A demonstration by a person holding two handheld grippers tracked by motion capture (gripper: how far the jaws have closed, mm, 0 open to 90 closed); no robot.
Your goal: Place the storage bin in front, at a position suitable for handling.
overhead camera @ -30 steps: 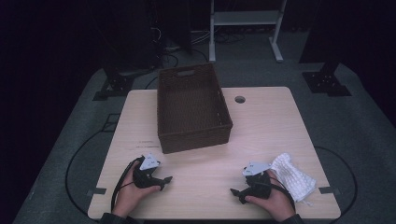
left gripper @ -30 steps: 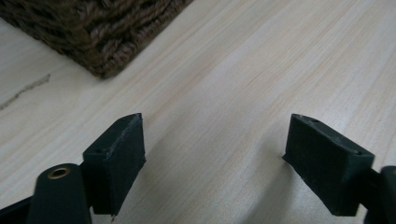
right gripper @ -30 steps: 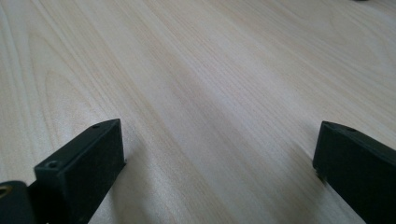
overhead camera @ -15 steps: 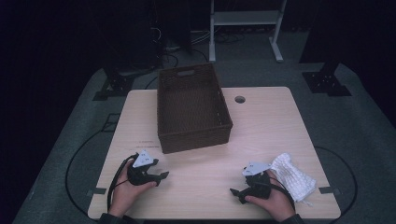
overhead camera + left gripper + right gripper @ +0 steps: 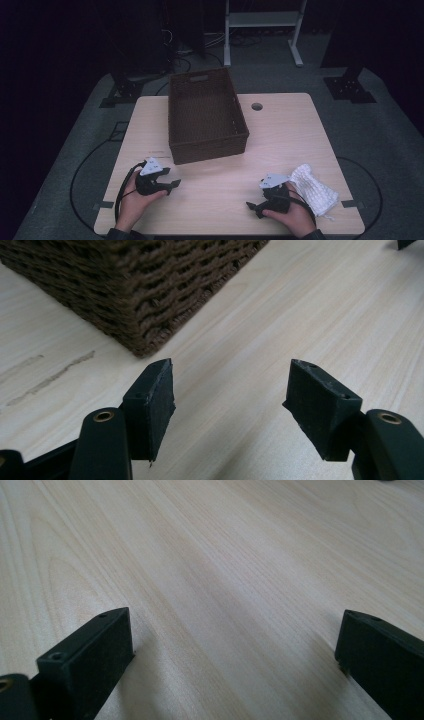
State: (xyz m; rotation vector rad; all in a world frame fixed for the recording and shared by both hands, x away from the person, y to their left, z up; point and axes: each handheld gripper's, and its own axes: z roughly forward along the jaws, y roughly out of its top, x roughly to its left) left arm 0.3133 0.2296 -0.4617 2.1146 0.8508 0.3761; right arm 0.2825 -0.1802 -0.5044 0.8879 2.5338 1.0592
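High view: left gripper [image 5: 172,184] near front-left tabletop corner, right gripper [image 5: 251,206] front-right, white cloth [image 5: 314,190] just beside it, basket [image 5: 206,116] centre-back.
Left gripper view: jaws apart, empty, just narrowed versus 1 s ago; risk of snagging basket [image 5: 135,285] corner.
Right gripper view: jaws wide apart, empty.

No text, label, brand or number can be read on the basket [image 5: 207,117], the cloth [image 5: 315,190] or the worktop [image 5: 285,135]
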